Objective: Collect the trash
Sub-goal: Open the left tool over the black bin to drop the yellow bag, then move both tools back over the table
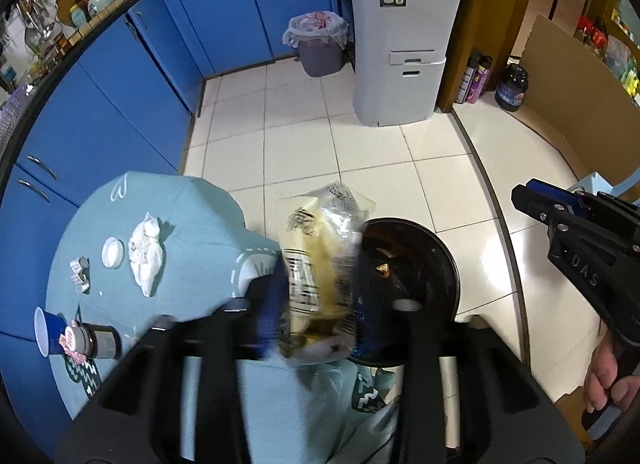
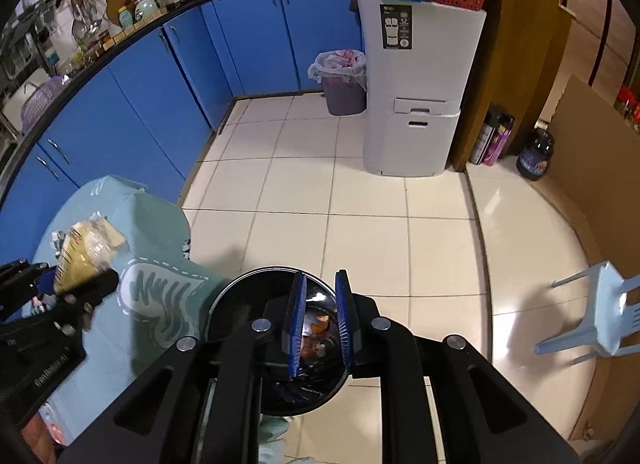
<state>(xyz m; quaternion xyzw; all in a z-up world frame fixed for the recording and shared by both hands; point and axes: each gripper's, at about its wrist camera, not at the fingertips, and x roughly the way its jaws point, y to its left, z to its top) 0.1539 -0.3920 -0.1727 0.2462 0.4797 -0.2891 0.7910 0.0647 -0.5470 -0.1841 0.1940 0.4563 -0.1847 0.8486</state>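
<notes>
Your left gripper (image 1: 320, 300) clamped the yellow wrapper (image 1: 316, 260) beside the black bin (image 1: 444, 260); clear the rim fully before releasing. Your right gripper (image 2: 320, 324) hung parted, empty.

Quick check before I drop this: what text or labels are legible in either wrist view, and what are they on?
"DAS": raised letters on the right gripper body, seen from the left wrist view.
Yellow snack wrapper, held by the left gripper: black print, too blurred to read.
Black label on the white cabinet: too small to read.
Lettering on the left gripper's body in the right wrist view: not legible.
Jar label on the table: too small.
</notes>
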